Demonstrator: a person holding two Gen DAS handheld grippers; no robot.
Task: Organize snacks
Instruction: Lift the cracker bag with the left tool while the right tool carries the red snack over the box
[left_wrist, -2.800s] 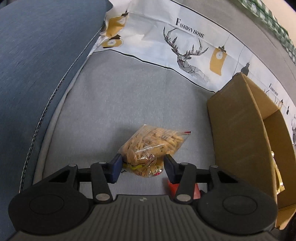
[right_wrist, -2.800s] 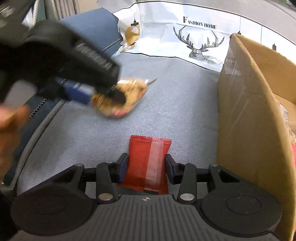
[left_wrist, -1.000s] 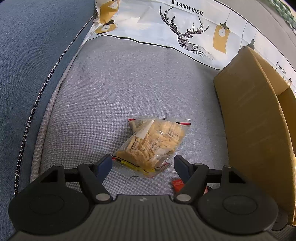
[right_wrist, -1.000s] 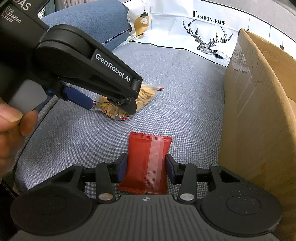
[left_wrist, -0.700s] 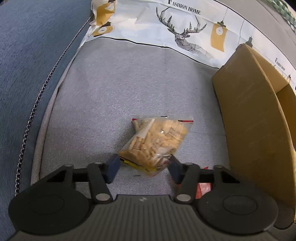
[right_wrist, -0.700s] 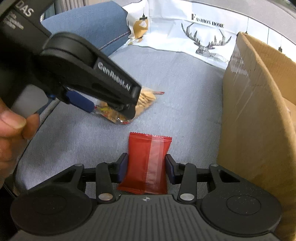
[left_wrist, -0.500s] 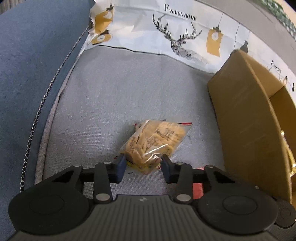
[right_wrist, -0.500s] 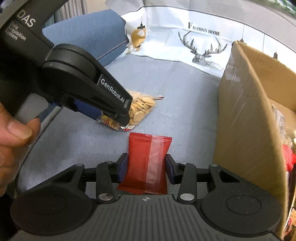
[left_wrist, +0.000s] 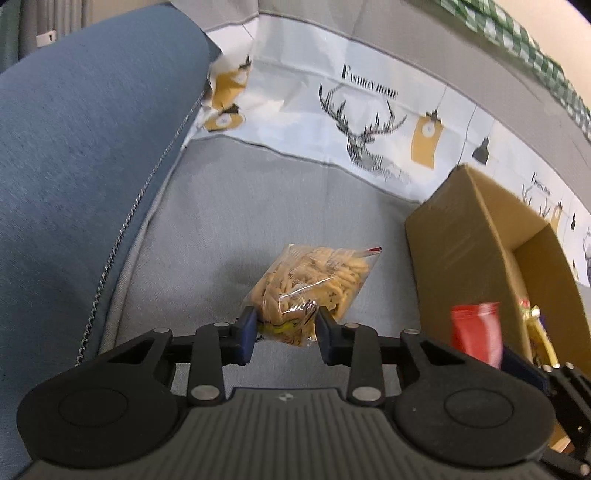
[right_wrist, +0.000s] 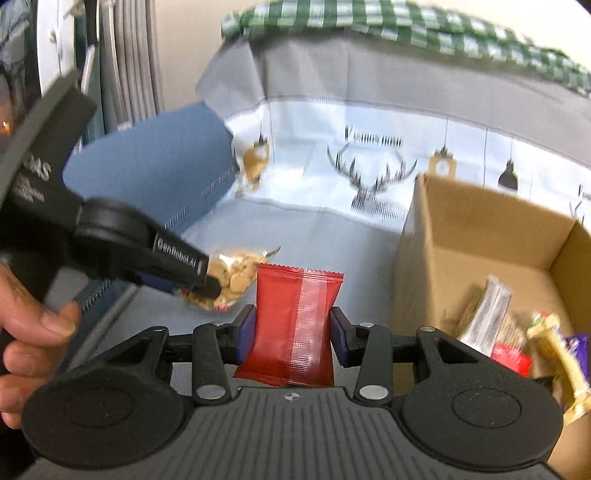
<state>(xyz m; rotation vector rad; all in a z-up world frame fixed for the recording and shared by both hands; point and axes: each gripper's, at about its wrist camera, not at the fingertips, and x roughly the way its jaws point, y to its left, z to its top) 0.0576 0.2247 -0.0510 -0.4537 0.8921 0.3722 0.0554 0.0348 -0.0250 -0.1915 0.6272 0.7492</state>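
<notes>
A clear bag of small biscuits (left_wrist: 314, 273) is pinched at its near end between the blue pads of my left gripper (left_wrist: 284, 325), whose jaws are closing on it; the bag hangs just above the grey seat (left_wrist: 229, 221). In the right wrist view the same bag (right_wrist: 236, 277) dangles from the left gripper (right_wrist: 199, 284), held by a person's hand (right_wrist: 33, 332). My right gripper (right_wrist: 291, 328) is shut on a red snack packet (right_wrist: 295, 317), raised beside the open cardboard box (right_wrist: 476, 229). The red packet (left_wrist: 476, 332) also shows at the box's near corner.
Several wrapped snacks (right_wrist: 491, 314) lie inside the box (left_wrist: 458, 240), which stands on the right of the seat. A blue cushion (left_wrist: 74, 147) borders the left side. A white cloth with a deer print (left_wrist: 369, 122) covers the backrest.
The left jaws closed onto the biscuit bag and lifted it off the seat. The right gripper rose with the red packet, and the inside of the box came into view.
</notes>
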